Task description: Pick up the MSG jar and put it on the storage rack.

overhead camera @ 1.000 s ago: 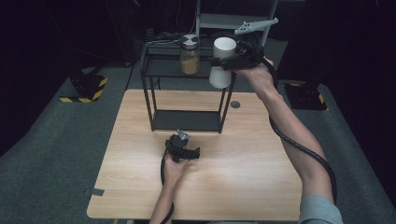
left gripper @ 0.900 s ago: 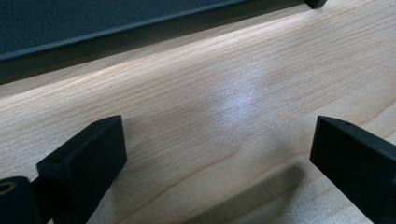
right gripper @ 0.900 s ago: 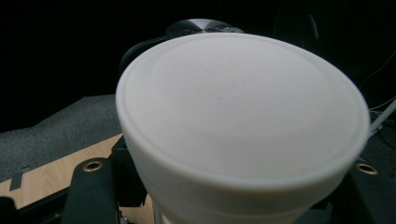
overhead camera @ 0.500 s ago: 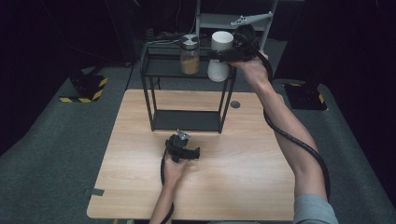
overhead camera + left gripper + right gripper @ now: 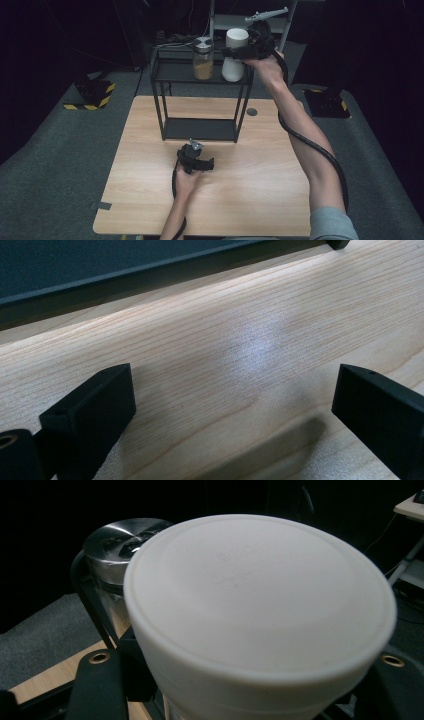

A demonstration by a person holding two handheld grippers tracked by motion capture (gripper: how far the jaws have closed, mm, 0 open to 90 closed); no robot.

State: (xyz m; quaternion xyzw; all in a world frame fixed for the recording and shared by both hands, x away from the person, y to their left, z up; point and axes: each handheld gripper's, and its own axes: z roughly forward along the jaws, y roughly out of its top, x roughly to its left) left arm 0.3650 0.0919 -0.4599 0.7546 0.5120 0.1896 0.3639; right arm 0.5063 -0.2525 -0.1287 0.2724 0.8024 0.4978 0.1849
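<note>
From the high view, we saw the right gripper point(image 5: 239, 50) clamped around a white lidded container point(image 5: 235, 55) over the top shelf of the black wire rack point(image 5: 200, 80), just right of a glass jar point(image 5: 202, 59) with a metal lid and yellowish contents. We could not tell whether the container's base already rested on that shelf or hung just above it. We judged the main risk to be a sideways nudge: the container stood so close to the jar that any drift toward it could knock the jar along the shelf or over the rack's low rail. Letting go with the base off the shelf could tip the container toward the rack's right edge. The left gripper point(image 5: 196, 159) lay on the wooden table point(image 5: 260, 170) in front of the rack, well apart from the container.

In the left gripper view, we saw its jaws spread wide with nothing between them, only bare table and the rack's dark bottom shelf point(image 5: 125, 265) beyond.

In the right gripper view, the container's lid point(image 5: 260, 595) loomed between the jaws, gripped on both sides, with the jar's metal lid point(image 5: 117, 542) just behind it. That closeness hid the shelf beneath, so we thought judging the set-down would be hard.
</note>
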